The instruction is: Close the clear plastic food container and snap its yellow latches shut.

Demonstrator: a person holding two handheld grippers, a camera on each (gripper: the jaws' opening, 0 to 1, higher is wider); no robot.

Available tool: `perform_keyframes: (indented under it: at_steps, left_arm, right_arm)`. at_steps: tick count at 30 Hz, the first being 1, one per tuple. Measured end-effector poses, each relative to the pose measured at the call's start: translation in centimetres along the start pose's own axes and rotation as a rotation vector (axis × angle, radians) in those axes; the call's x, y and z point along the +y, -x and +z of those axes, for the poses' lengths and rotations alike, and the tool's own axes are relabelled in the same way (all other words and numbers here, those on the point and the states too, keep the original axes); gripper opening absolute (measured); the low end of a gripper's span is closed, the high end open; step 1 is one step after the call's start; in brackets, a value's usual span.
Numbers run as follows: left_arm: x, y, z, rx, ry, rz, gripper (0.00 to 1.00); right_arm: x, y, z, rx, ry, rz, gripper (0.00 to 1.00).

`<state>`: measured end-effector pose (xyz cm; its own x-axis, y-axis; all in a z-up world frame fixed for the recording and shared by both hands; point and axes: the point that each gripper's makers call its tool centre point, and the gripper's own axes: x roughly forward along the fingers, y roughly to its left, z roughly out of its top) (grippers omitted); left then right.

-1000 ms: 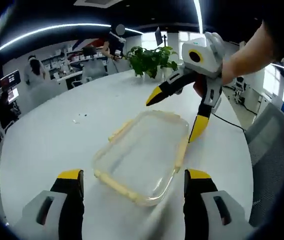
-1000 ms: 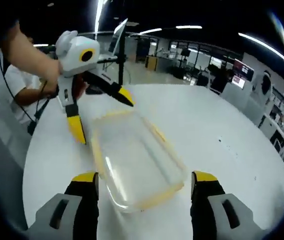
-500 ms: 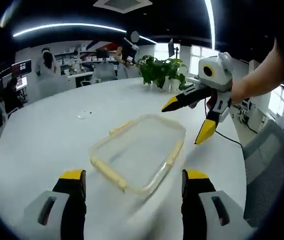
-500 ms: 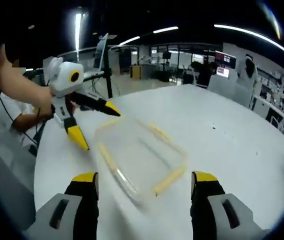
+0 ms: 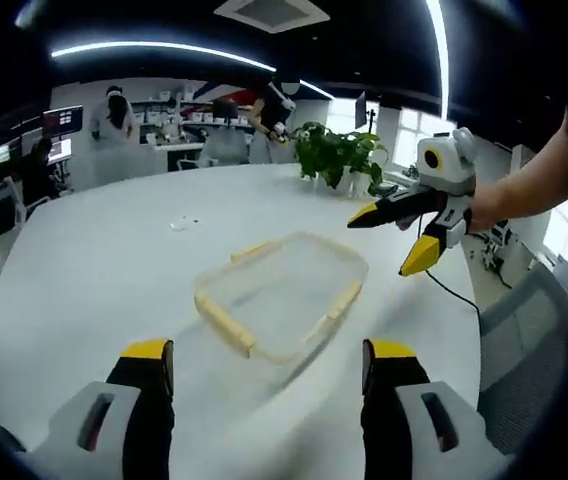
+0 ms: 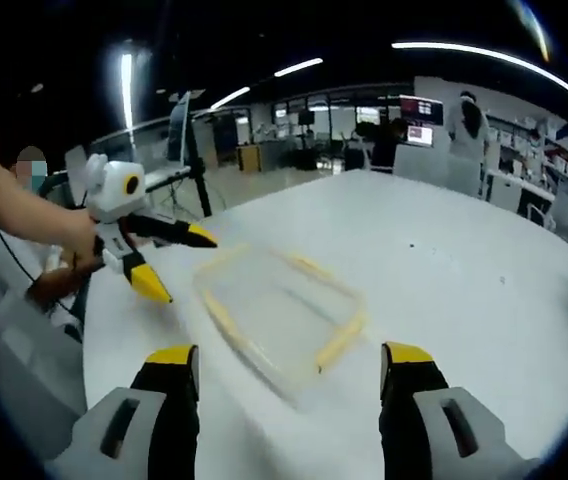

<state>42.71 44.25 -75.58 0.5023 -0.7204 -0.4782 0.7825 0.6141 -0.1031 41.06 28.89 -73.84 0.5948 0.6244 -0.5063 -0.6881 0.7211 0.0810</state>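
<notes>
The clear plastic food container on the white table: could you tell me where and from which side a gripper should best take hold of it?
Probably the container by a long rim, on a yellow latch: it lies flat and shallow, so come from above, jaws astride the edge.

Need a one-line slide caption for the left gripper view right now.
Open left claw faces the clear container on the white table; open right claw hovers beyond it.

Bright ceiling strip lights, motion blur, fisheye-bent edges.
</notes>
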Motion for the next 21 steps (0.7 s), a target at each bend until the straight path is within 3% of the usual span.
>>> perform_keyframes:
  at_steps: [21]
  left_arm:
    - [-1.0, 3.4, -0.6, -0.014, 0.049, 0.012, 0.74]
  right_arm:
    - [0.4, 4.0, -0.9, -0.024, -0.060, -0.068, 0.71]
